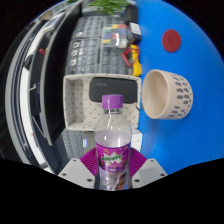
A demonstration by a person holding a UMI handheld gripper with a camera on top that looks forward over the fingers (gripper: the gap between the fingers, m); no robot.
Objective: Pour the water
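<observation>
While the hand-held gripper (112, 172) clamps it, the bottle (112, 140) stands upright, purple cap up, beside the cup (167, 94).

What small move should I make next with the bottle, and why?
Probably carry the bottle up and toward the cup. The gripper is shut on the bottle, which stands upright with its purple cap on; the cup lies beyond and to the side, too far to pour.
</observation>
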